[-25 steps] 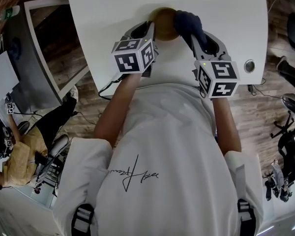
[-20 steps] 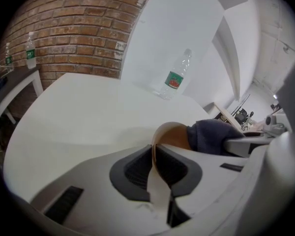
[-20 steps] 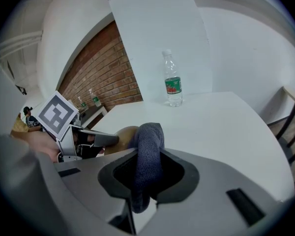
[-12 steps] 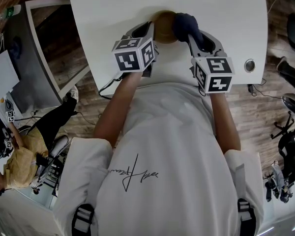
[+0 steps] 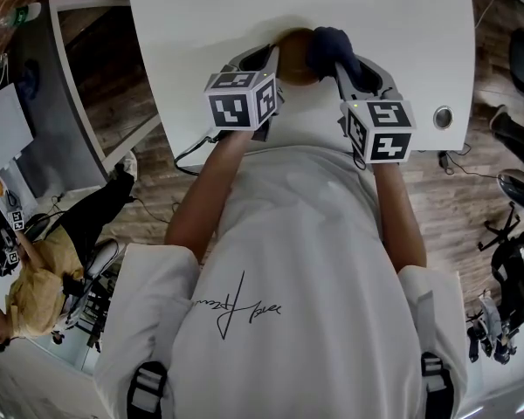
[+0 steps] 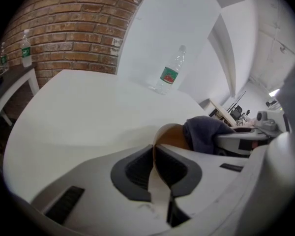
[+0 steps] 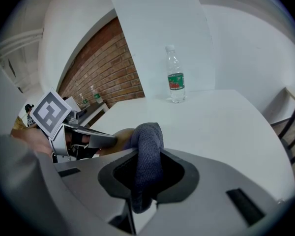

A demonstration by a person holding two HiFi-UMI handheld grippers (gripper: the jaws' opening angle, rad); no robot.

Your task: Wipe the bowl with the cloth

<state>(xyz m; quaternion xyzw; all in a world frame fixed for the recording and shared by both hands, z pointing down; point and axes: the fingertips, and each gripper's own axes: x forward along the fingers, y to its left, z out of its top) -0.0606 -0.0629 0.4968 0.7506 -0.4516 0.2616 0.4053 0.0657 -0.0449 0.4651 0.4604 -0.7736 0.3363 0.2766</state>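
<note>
A brown bowl [image 5: 294, 58] sits tilted on the white table [image 5: 375, 16], close to the near edge. My left gripper [image 6: 154, 154] is shut on the bowl's rim [image 6: 160, 136], which runs between its jaws. A dark blue cloth [image 5: 328, 45] is bunched against the bowl's right side. My right gripper [image 7: 145, 173] is shut on the cloth [image 7: 146, 151], whose free end folds over toward the bowl [image 7: 120, 137]. In the head view both grippers flank the bowl, left gripper [image 5: 266, 64] and right gripper [image 5: 342, 64].
A plastic water bottle [image 6: 170, 73] with a green and red label stands at the far side of the table; it is the same bottle [image 7: 175, 76] in the right gripper view. A round cable port [image 5: 443, 117] sits at the table's right. A person sits at the lower left.
The cloth in my right gripper has shifted a little left and up, closer against the bowl. My left gripper stays on the bowl's rim.
</note>
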